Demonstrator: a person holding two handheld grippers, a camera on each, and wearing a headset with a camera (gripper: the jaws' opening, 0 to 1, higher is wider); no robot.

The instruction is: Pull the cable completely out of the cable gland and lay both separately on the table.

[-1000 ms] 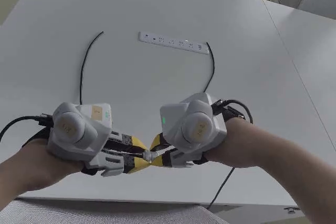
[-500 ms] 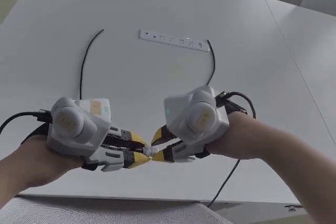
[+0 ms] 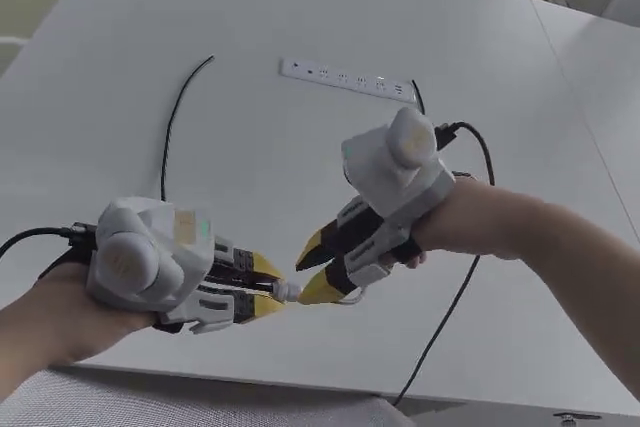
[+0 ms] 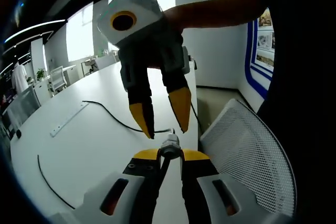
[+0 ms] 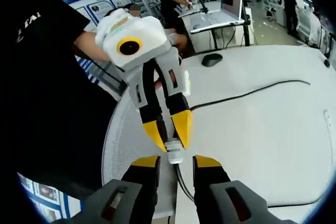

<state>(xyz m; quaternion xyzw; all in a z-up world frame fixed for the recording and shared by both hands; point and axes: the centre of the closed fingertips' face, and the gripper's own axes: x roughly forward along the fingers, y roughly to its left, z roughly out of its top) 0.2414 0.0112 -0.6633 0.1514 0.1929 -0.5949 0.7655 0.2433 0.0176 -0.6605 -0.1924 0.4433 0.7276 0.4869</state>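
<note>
A small white cable gland is pinched at the tips of my left gripper, low over the table's near edge. In the left gripper view the gland sits between the shut yellow jaws of the left gripper. My right gripper stands open just right of the gland, tilted down at it without touching it. In the right gripper view a dark cable runs from the gland down between the spread jaws of the right gripper.
A white power strip lies at the far middle of the white table, with a black lead. Another black cable curves along the left. A white mesh chair stands at the table's near edge.
My right gripper has opened, let go at the gland, and risen up and to the right. The left gripper keeps its hold and has barely moved.
</note>
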